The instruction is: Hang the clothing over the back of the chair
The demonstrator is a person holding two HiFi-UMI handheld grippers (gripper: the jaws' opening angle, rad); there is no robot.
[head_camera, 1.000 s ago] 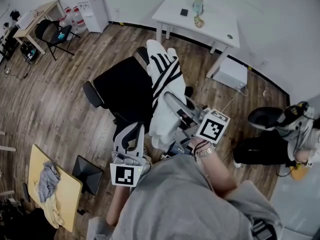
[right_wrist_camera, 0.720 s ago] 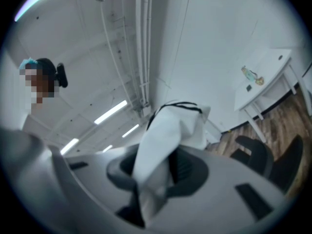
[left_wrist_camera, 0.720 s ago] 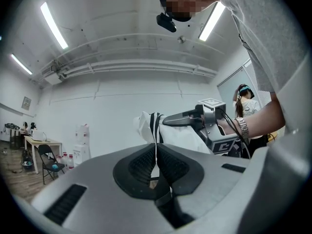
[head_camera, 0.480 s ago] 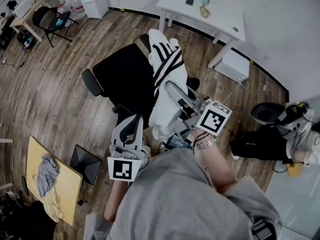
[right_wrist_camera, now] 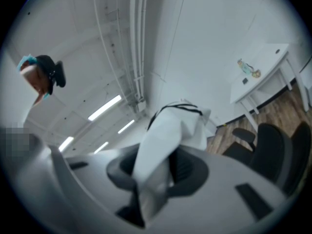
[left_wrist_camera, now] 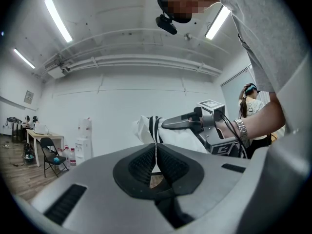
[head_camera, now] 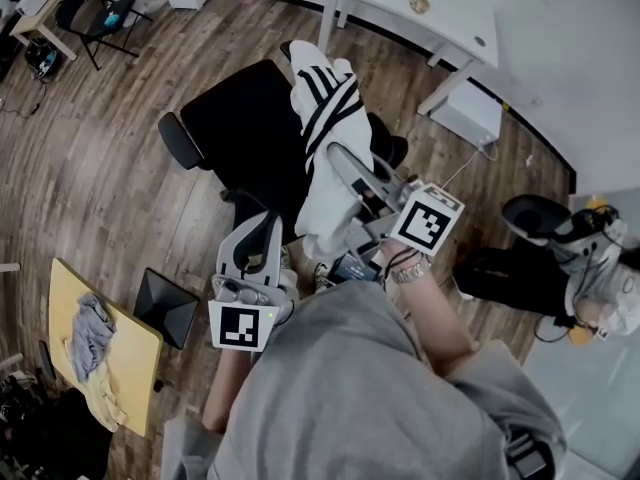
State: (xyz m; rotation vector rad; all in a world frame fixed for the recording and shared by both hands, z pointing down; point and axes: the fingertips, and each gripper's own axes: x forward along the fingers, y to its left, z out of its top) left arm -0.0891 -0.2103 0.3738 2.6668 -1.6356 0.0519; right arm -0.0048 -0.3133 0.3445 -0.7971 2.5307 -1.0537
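A white garment (head_camera: 325,138) with black stripes hangs bunched over the right side of the black office chair (head_camera: 240,128). My right gripper (head_camera: 337,160) is shut on it; white cloth fills the space between its pads in the right gripper view (right_wrist_camera: 156,167). My left gripper (head_camera: 262,230) is held lower left of the garment, near the chair's base. Its pads meet with only a thin pale slit between them (left_wrist_camera: 156,160), and I cannot tell whether cloth lies in it. The left gripper view shows the garment (left_wrist_camera: 146,130) ahead, with the right gripper (left_wrist_camera: 165,125) on it.
A white table (head_camera: 420,8) and a white box (head_camera: 468,118) stand beyond the chair. A seated person (head_camera: 590,258) is at the right. A small yellow table (head_camera: 100,358) with cloth and a black stand (head_camera: 165,308) are at the lower left. A folding chair (head_camera: 85,13) sits far left.
Both grippers and the garment have shifted slightly toward the chair and the far wall. The right gripper's hold on the cloth is unchanged.
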